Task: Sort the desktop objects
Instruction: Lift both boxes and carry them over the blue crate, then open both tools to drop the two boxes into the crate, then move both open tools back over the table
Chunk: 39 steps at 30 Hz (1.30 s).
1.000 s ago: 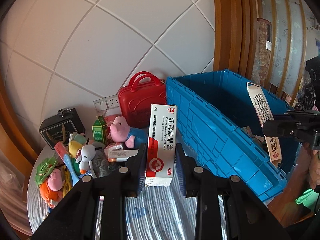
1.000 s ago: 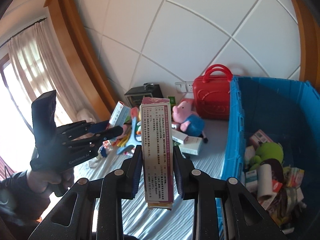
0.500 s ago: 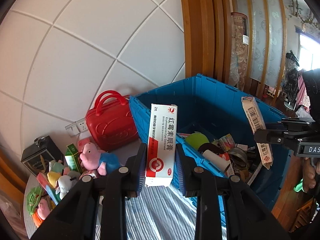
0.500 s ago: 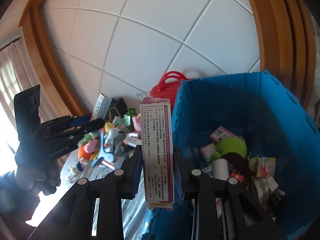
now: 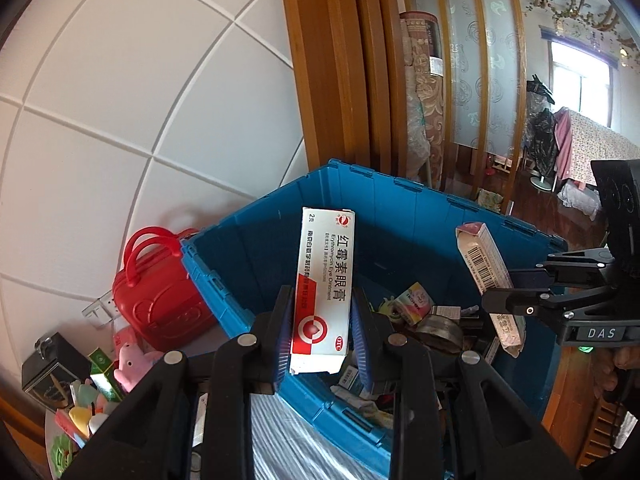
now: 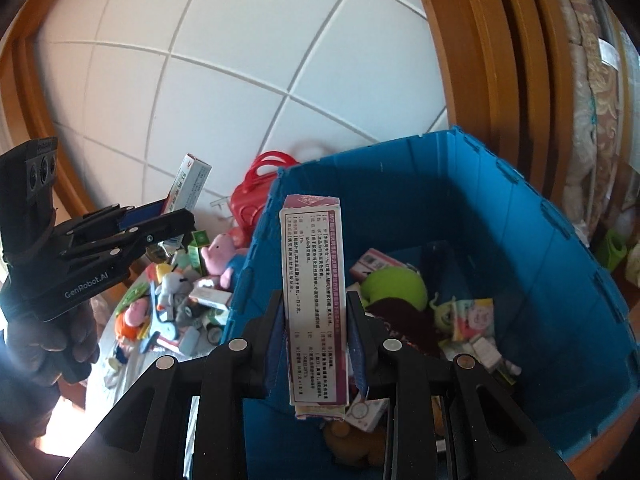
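Note:
My left gripper [image 5: 322, 312] is shut on a white and red ointment box [image 5: 323, 292], held upright over the near rim of the blue crate [image 5: 248, 320]. In the right wrist view my right gripper [image 6: 316, 316] is shut on a white and purple medicine box [image 6: 314, 304] above the crate's [image 6: 560, 264] inside. Each gripper shows in the other's view: the right one [image 5: 508, 296] with its box [image 5: 486, 264] at the crate's right side, the left one [image 6: 160, 224] with its box [image 6: 188, 184] left of the crate. Boxes, a green plush and packets lie in the crate.
A red toy suitcase [image 5: 160, 300] stands against the tiled wall left of the crate. Plush toys, a pink pig [image 6: 222, 252] and small boxes crowd the round table's left part. A black box [image 5: 48, 368] sits at the far left. A wooden door frame rises behind the crate.
Both grippers have swung right, from over the table and toys to over the blue crate, each still gripping its box. The crate now fills the middle of both views.

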Tool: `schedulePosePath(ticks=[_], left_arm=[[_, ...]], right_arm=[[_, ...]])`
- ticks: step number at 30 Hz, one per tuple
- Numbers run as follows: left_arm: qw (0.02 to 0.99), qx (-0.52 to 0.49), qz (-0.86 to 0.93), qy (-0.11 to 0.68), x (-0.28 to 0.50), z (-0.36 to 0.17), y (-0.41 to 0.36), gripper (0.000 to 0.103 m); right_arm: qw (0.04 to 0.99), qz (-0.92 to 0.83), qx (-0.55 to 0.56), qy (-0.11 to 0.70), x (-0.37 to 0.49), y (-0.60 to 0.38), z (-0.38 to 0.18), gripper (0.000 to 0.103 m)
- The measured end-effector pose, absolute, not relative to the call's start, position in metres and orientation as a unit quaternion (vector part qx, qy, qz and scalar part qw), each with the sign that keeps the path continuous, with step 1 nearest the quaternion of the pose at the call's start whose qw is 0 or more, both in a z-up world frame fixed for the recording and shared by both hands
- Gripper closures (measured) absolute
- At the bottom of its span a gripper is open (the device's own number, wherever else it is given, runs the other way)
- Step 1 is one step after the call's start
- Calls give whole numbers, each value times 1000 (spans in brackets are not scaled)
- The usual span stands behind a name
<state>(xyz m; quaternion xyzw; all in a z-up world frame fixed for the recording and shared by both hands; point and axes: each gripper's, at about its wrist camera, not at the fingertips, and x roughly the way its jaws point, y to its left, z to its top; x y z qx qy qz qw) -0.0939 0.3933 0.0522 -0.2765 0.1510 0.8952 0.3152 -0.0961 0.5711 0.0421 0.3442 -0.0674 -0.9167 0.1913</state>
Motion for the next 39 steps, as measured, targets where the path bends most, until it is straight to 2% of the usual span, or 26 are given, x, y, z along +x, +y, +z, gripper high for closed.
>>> schedulePosePath(ticks=[8,10,11,12,13,14,24,39], left_arm=[[345,-273,883,164,-100,56,433,76],[349,-274,883,152,-103,58,438,73],[349,-281,883,141,-105,59,439,67],[344,-284,886,129,-106,61,438,44],[336,-281,891,118,-107,63,435,18],[327,-278,897,106,-107,65,430,11],[254,-288,921,62,-94,64,351,10],[134,-299,944,26,-29,78,206,10]], right_arm=[[140,-924,350,-63,-103,593,40,74],[126,-925,352,-64,-106,598,39,73],[116,-926,353,-63,-107,600,38,66],[109,-926,355,-64,-108,601,38,54],[110,-926,356,-68,-108,602,38,19],[112,-926,353,-72,-107,603,38,0],[129,-923,357,-62,-95,577,38,1],[172,-920,352,6,-46,438,74,0]])
